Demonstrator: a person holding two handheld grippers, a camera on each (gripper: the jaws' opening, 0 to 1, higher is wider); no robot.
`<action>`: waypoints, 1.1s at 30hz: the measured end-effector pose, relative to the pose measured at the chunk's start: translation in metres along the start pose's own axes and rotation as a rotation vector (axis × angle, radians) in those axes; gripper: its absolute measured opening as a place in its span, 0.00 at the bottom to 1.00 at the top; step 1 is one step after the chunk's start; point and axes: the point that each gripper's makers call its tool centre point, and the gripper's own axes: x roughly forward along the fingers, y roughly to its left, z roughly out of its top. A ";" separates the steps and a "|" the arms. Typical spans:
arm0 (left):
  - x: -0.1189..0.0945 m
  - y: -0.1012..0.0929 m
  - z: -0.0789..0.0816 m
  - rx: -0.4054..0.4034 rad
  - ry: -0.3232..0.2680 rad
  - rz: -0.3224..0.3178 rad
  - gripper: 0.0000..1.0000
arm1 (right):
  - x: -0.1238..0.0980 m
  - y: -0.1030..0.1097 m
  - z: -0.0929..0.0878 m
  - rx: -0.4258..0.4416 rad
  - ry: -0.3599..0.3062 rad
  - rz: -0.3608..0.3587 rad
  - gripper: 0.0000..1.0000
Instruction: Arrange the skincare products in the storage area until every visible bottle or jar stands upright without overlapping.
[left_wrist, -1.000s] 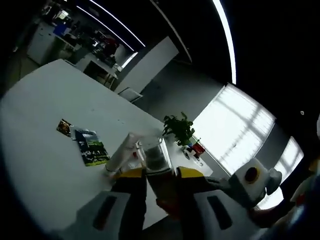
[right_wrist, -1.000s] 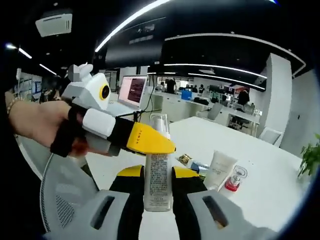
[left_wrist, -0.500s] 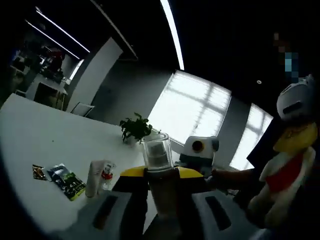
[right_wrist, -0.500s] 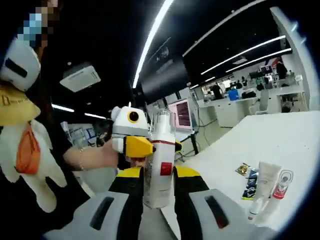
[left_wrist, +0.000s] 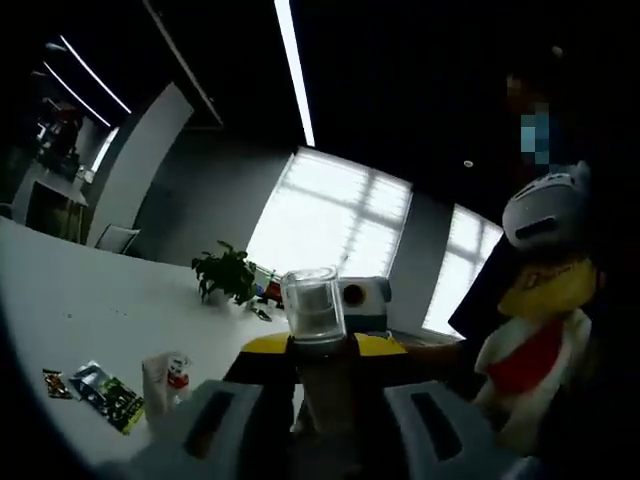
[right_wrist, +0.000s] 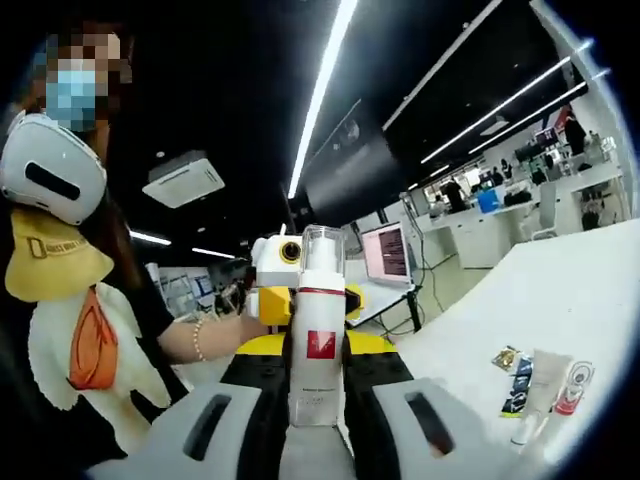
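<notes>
The white pump bottle (right_wrist: 318, 345) with its clear cap is up in the air, squeezed by the right gripper (right_wrist: 318, 385) and the left gripper (left_wrist: 322, 365). It looks light, hard and slippery, so the middle is the best place to hold it.

One pump bottle (right_wrist: 318, 340) with a clear cap is up in the air. On the desk (right_wrist: 560, 300) lie one white tube (right_wrist: 537, 385), one small bottle (right_wrist: 570, 388) with a red base and two flat sachets (right_wrist: 518, 380), all near its edge. One potted plant (left_wrist: 222, 274) stands at the far edge.
</notes>
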 end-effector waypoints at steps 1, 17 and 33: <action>0.001 0.003 0.000 0.001 -0.005 0.025 0.16 | 0.000 -0.003 0.000 -0.021 0.001 -0.038 0.19; 0.012 0.044 0.002 0.067 -0.068 0.490 0.17 | -0.005 -0.045 0.001 -0.405 0.121 -0.592 0.19; 0.010 0.036 -0.008 -0.006 0.026 0.327 0.15 | -0.009 -0.037 -0.011 -0.366 0.154 -0.413 0.22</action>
